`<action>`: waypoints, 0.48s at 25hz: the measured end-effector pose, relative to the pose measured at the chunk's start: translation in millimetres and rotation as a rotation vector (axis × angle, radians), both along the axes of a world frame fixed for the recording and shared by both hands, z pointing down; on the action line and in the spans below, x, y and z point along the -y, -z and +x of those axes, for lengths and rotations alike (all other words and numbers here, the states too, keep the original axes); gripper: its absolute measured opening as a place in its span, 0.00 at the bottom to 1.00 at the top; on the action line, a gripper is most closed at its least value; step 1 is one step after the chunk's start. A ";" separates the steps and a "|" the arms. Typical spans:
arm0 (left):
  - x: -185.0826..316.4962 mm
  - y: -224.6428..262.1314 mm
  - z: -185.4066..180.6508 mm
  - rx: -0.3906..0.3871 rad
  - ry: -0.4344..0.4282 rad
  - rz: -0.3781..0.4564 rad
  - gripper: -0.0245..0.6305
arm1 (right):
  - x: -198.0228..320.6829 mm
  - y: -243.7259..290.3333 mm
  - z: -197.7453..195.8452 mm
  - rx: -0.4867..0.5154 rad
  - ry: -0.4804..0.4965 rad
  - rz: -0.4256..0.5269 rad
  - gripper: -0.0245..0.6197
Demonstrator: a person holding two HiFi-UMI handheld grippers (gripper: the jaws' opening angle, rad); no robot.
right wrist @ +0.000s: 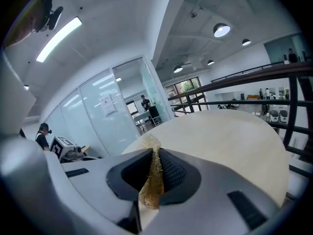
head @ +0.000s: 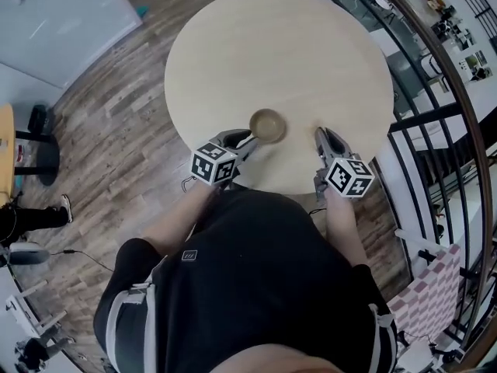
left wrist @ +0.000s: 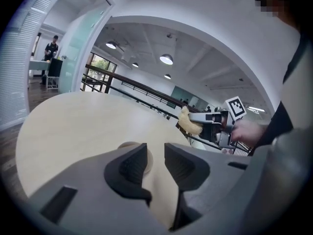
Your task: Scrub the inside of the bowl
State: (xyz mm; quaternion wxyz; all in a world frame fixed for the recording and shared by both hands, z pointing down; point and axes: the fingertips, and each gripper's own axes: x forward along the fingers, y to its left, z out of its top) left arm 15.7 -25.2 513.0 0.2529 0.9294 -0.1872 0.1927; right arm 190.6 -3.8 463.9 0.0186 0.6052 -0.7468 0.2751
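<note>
A small tan bowl [head: 267, 125] stands upright on the round pale table [head: 311, 53], close to its near edge. My left gripper [head: 248, 140] is just left of the bowl, near its rim. In the left gripper view its jaws [left wrist: 155, 163] stand apart with only table between them, and the bowl's rim [left wrist: 130, 145] peeks out beyond the left jaw. My right gripper [head: 318, 133] hangs to the right of the bowl, apart from it. It is shut on a yellowish fibrous scrubber [right wrist: 150, 190], whose tuft sticks out past the fingertips [left wrist: 188, 121].
A dark metal railing [head: 435, 115] curves round the table's right side. Wood floor [head: 116, 115] lies to the left, with glass walls and a standing person [left wrist: 51, 47] far off. The person's body fills the near side of the head view.
</note>
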 end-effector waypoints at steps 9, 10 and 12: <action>-25.3 85.1 12.2 -0.124 0.106 0.130 0.21 | -47.8 50.6 -5.9 0.028 0.124 0.119 0.11; -28.6 94.1 15.1 -0.134 0.111 0.151 0.21 | -51.5 57.8 -5.2 0.028 0.139 0.137 0.11; -34.7 110.4 19.9 -0.157 0.115 0.181 0.21 | -57.9 72.8 -2.7 0.027 0.153 0.168 0.11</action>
